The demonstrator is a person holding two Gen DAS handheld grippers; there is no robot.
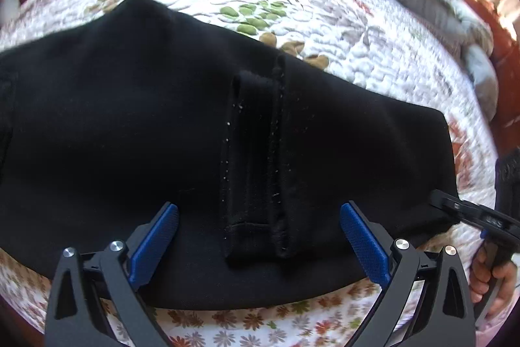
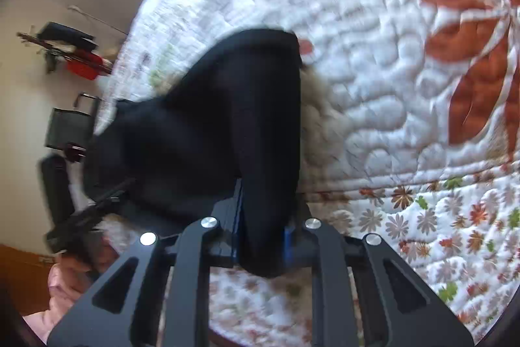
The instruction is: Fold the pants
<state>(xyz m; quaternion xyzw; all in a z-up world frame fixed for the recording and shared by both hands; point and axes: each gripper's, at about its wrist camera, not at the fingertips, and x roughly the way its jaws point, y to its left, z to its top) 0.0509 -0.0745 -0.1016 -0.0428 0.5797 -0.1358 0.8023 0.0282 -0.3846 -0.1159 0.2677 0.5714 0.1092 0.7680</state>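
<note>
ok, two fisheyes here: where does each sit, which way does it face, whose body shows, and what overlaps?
Left wrist: on the left gripper, jaws open, looking steeply down at the black fabric pants on the white floral quilt; the right hand shows at the right edge.
Right wrist: on the right gripper, shut on a bunched pants fold, facing down along the quilt; the left hand shows lower left.
Shared: pants, quilt, and each view catches the other gripper.
</note>
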